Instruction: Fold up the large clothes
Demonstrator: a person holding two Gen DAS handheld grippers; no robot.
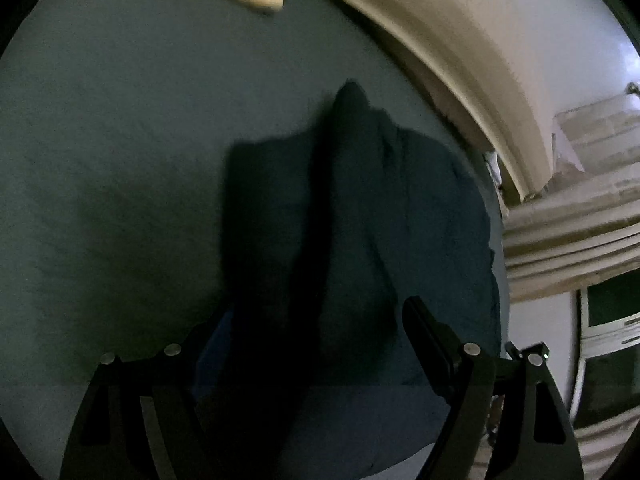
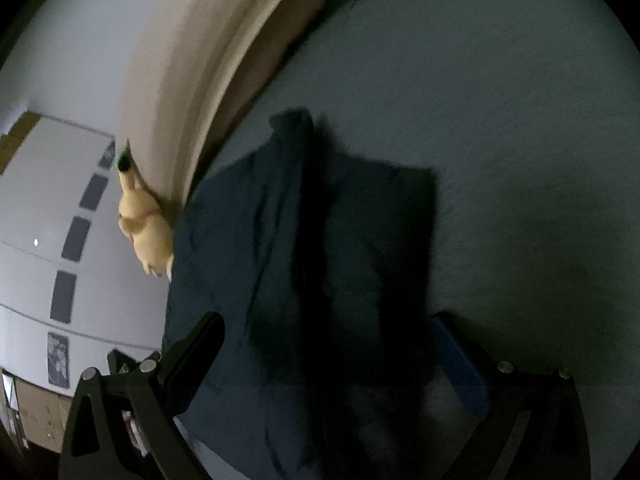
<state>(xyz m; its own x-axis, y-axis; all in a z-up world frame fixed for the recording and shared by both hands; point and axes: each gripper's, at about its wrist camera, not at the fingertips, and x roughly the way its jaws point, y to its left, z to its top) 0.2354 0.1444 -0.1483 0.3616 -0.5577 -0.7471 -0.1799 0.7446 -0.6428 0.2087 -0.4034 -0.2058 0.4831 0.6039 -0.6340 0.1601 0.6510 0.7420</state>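
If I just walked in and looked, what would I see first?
First the dark blue garment, lying rumpled on the grey-blue bed sheet, with both open grippers, left and right, above it. Then the yellow plush toy, by the bed's edge against the cream headboard.

Your left gripper (image 1: 316, 328) is matte black with round silver screws; your right gripper (image 2: 332, 344) adds a blue finger pad (image 2: 460, 364).

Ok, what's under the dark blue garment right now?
The dark blue garment lies on the grey-green bed sheet, which shows on the open sides. Whatever sits beneath its bunched folds is covered; the dim, blurred views show nothing more.
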